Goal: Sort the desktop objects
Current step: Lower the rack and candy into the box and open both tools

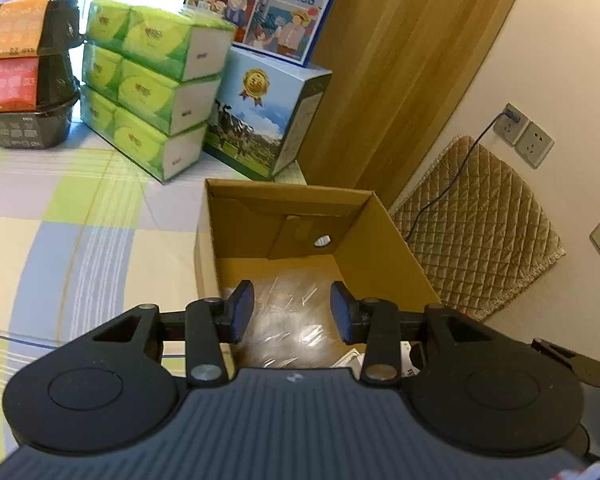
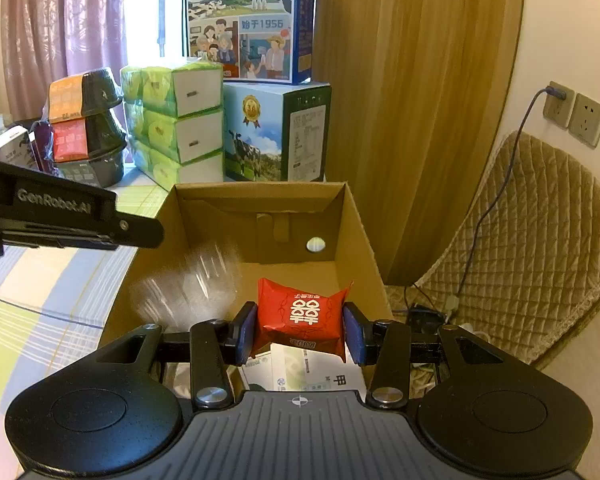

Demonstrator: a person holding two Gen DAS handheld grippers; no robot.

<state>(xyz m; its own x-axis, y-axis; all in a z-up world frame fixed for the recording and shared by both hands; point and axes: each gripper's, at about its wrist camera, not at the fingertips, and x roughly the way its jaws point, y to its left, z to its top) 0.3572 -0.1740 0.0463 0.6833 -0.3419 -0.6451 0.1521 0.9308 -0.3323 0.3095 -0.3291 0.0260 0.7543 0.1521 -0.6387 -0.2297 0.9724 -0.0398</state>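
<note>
- the right gripper [image 2: 300, 332] hangs over the near part of an open cardboard box [image 2: 360, 236], its jaws closed on a red packet [image 2: 304, 316] with white characters printed on it; both blue pads [image 2: 246, 332] press the packet's sides.
- the red packet sits above the box's inside, not resting on the bottom.
- under it, at the box's near end, lie white printed papers or cartons [image 2: 300, 372]; i cannot tell exactly what they are.
- the left gripper [image 1: 292, 312] also hangs over the box [image 1: 384, 248], its jaws apart and nothing between them.
- a clear, shiny plastic thing [image 1: 296, 312] shows blurred in the box's left part, below the left gripper; in the right wrist view it is a pale smear [image 2: 196, 284] near the box's left wall.
- the left gripper's black body [image 2: 60, 216] juts in from the left edge of the right wrist view, over the box's left rim.
- the box stands at the right edge of the counter [image 1: 80, 220], which is covered with a checked cloth of green, lilac and cream.
- at the far edge of the counter stand stacked green tissue packs [image 1: 152, 88], stacked black bowls [image 1: 32, 72] with orange and red labels, and two milk cartons [image 1: 268, 120], one on the other.
- right of the box, off the counter, a quilted beige cushion [image 1: 480, 220] leans on the wall below wall sockets [image 1: 524, 136], one with a cable plugged in.
</note>
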